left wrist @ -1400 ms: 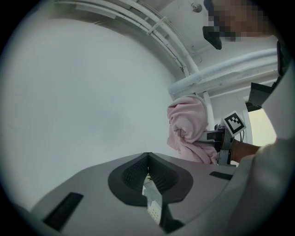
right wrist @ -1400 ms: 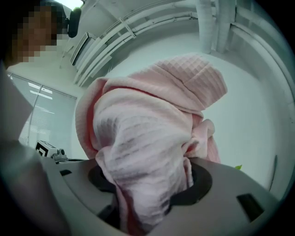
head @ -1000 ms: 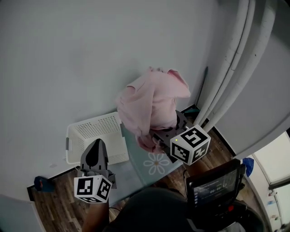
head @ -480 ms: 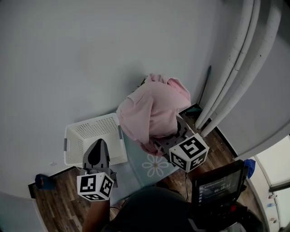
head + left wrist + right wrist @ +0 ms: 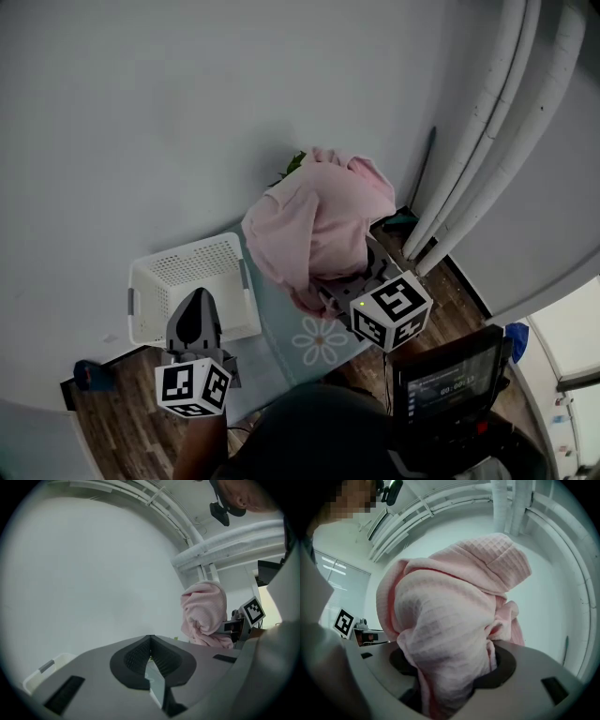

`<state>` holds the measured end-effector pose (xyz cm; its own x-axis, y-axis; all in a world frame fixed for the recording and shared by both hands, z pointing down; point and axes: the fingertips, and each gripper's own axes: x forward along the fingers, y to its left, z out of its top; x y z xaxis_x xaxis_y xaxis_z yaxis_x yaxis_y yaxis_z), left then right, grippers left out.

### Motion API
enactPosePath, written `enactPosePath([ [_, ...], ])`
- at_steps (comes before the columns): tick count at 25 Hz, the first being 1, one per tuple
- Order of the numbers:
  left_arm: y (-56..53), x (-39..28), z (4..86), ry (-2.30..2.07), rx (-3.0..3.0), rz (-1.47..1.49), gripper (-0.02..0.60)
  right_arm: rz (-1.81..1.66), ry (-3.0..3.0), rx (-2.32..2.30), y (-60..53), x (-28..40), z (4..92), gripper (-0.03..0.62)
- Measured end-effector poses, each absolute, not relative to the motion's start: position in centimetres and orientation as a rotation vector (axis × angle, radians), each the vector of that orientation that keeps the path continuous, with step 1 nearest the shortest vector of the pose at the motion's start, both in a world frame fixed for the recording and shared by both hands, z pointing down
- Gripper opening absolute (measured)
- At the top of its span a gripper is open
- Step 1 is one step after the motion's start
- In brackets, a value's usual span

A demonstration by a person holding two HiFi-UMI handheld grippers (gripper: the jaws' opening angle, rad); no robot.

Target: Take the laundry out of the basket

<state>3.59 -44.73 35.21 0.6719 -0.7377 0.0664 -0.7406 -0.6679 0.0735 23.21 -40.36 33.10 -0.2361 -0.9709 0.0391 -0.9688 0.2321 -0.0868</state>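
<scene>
Laundry (image 5: 314, 225) up at centre, basket (image 5: 183, 267) down at left.
Basket on the floor against the wall, just left of a mat (image 5: 309, 342); laundry above the mat, between the jaws of the right gripper (image 5: 336, 283); left gripper (image 5: 199, 298) on the basket's near side, apart from the laundry; pipes (image 5: 469, 159) far right.

A plain, pale grey-blue wall (image 5: 187, 112) fills most of this corner, evenly lit and unmarked. To the right, fat white pipes (image 5: 487, 141) run side by side down towards the floor, and a thin dark rod (image 5: 424, 178) leans on the wall near them. A dark skirting board (image 5: 466, 291) edges the brown wood-plank floor (image 5: 112, 412). A pale teal rug (image 5: 272, 356) printed with a white daisy (image 5: 322, 339) lies on the boards. Low at the right stands a dark screen (image 5: 445, 380) with lit figures, and beyond it is a bright window (image 5: 574, 337).
</scene>
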Motion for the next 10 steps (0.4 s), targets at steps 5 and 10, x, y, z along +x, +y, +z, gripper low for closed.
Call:
enactPosePath([
  [5, -44.78, 4.12, 35.26, -1.218, 2.789, 0.044, 0.011, -0.141, 2.453, -1.928, -40.53, 23.43, 32.92, 0.301],
  [10, -44.98, 4.32, 35.0, -1.23, 2.782, 0.051, 0.011, -0.132, 2.465, -1.936, -40.72, 23.75, 32.45, 0.301],
])
